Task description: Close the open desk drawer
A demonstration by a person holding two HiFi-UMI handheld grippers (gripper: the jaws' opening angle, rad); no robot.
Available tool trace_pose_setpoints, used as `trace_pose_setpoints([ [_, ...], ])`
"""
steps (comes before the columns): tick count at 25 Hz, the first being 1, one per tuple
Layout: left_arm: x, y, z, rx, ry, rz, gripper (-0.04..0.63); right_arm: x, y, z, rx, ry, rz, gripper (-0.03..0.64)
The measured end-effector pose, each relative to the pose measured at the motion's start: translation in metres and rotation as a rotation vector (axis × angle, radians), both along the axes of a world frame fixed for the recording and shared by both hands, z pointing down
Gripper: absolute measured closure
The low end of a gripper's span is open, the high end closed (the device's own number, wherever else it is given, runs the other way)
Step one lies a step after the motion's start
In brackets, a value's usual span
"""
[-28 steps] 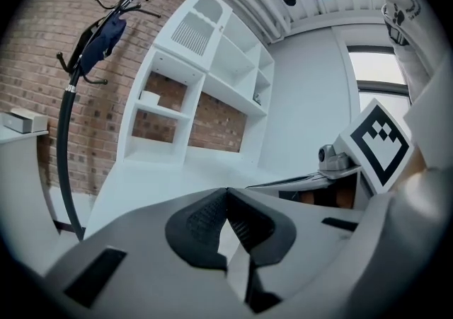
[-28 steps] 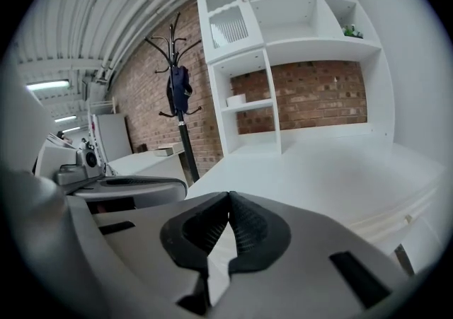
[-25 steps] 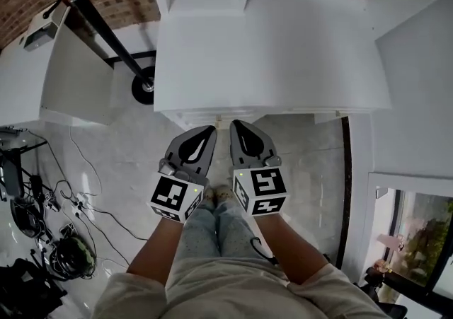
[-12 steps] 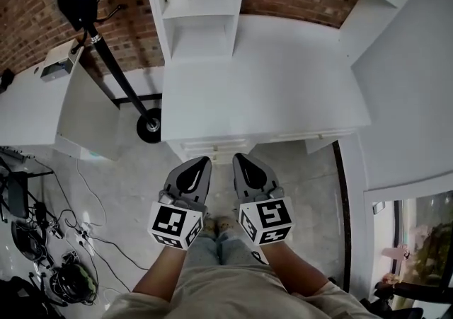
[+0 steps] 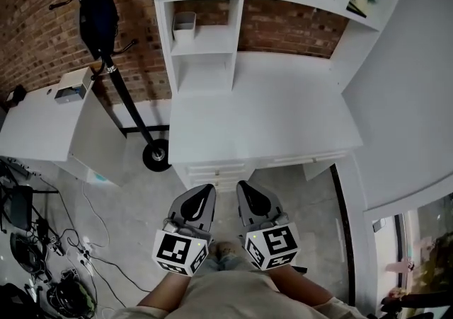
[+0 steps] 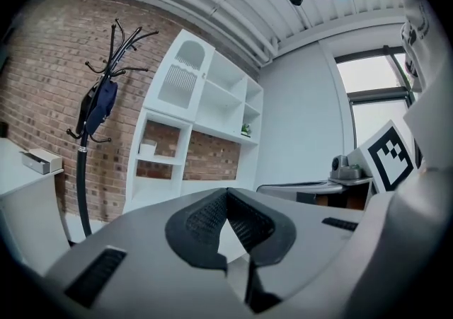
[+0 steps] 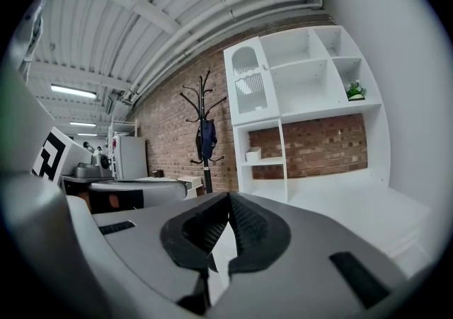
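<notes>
Head view, white wooden desk [image 5: 283,119]: stands against the red brick wall [image 5: 42,35], below white open shelves [image 5: 205,35].
Head view, white desk drawer [image 5: 216,167]: shows as a thin strip under the desk's front edge, near its left corner.
Head view, left gripper [image 5: 206,191] and right gripper [image 5: 243,189]: side by side, near that edge, apart from the drawer.
Left gripper view, left gripper [image 6: 227,196]: jaws pressed together, nothing between them.
Right gripper view, right gripper [image 7: 228,199]: jaws pressed together, nothing between them; a black coat stand [image 7: 205,141] is by the wall.

A coat stand [image 5: 126,98] bearing a dark bag [image 5: 98,17] stands before the brick wall [image 5: 35,35].
</notes>
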State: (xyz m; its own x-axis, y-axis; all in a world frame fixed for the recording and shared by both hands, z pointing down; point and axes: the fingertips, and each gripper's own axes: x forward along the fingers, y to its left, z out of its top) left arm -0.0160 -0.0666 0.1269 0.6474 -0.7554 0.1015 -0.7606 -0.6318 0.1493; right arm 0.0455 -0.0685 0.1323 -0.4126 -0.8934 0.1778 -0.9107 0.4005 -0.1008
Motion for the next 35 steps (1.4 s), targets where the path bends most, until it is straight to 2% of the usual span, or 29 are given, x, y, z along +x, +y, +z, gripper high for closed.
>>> trace_pose_setpoints([
  [7, 0.002, 0.030, -0.023, 0.022, 0.011, -0.008, 0.578, 0.000, 0.029, -0.026, 0.038, -0.004, -0.022, 0.588],
  [12, -0.005, 0.043, -0.038, 0.031, -0.001, -0.029, 0.578, -0.005, 0.047, -0.051, 0.107, 0.042, -0.059, 0.588],
  [15, -0.008, 0.049, -0.045, 0.039, -0.008, -0.037, 0.578, -0.005, 0.051, -0.061, 0.124, 0.025, -0.066, 0.588],
  [19, -0.008, 0.051, -0.053, 0.061, 0.052, -0.083, 0.578, -0.005, 0.054, -0.063, 0.140, 0.026, -0.089, 0.588],
  [24, -0.009, 0.058, -0.046, 0.050, 0.056, -0.094, 0.578, -0.008, 0.055, -0.069, 0.196, 0.004, -0.074, 0.588],
  [32, -0.006, 0.062, -0.046, 0.046, 0.068, -0.076, 0.578, -0.003, 0.062, -0.063, 0.174, -0.007, -0.066, 0.588],
  [35, -0.004, 0.065, -0.038, 0.031, 0.027, -0.050, 0.578, -0.004, 0.063, -0.063, 0.175, -0.002, -0.073, 0.588],
])
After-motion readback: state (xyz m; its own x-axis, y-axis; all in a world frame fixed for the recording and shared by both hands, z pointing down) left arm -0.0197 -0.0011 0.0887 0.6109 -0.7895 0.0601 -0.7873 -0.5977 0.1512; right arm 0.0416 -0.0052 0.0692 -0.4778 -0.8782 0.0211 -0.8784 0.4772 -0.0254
